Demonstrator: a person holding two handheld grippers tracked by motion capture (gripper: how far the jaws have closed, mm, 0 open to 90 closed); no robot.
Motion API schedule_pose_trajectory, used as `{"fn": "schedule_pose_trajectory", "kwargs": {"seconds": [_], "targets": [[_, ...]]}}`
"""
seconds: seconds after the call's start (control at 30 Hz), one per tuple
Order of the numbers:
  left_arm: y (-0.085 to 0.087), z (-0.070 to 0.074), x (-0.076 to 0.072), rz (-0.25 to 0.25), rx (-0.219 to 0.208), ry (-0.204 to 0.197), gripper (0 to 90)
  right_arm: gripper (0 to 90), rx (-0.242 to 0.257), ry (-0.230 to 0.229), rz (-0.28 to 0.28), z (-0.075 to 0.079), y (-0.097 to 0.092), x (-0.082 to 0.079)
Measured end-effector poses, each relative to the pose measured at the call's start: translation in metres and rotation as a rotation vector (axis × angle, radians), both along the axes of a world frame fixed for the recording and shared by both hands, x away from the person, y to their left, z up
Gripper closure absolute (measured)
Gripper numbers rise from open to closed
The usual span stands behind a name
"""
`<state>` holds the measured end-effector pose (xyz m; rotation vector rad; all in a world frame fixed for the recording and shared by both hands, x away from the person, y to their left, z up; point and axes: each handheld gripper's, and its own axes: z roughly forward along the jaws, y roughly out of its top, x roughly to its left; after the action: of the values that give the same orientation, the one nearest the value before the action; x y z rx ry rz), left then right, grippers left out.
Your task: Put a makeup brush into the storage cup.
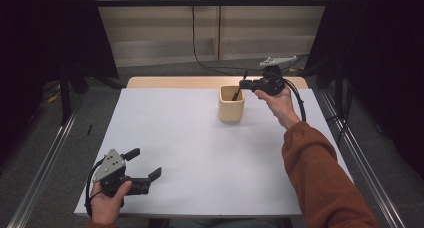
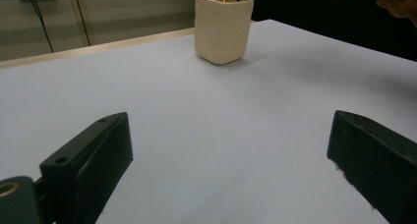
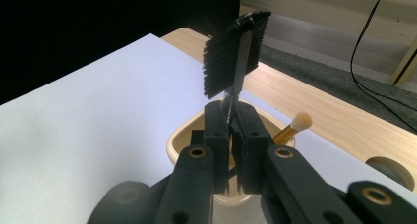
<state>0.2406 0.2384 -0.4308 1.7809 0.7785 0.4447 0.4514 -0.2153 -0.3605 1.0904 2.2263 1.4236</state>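
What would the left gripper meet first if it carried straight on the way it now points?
Probably nothing nearby: bare white tabletop lies ahead of the left gripper. Farther on, the cream square cup stands roughly in line, though depth is unclear.

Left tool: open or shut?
Open. The left tool rests near the table edge, jaws spread wide, nothing between them.

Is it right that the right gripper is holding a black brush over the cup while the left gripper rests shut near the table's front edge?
Not quite: the left gripper rests open, its jaws wide apart in the left gripper view. The right gripper does hold the black brush over the cup.
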Motion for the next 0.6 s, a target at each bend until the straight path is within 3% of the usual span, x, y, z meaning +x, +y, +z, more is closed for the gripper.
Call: {"fn": "schedule_pose_trajectory", "kwargs": {"seconds": [0.6], "targets": [[-0.003, -0.001, 0.005, 0.004, -0.008, 0.009, 3.2, 84.9, 0.018, 0.02, 0.011, -0.017, 0.002, 0.005]]}}
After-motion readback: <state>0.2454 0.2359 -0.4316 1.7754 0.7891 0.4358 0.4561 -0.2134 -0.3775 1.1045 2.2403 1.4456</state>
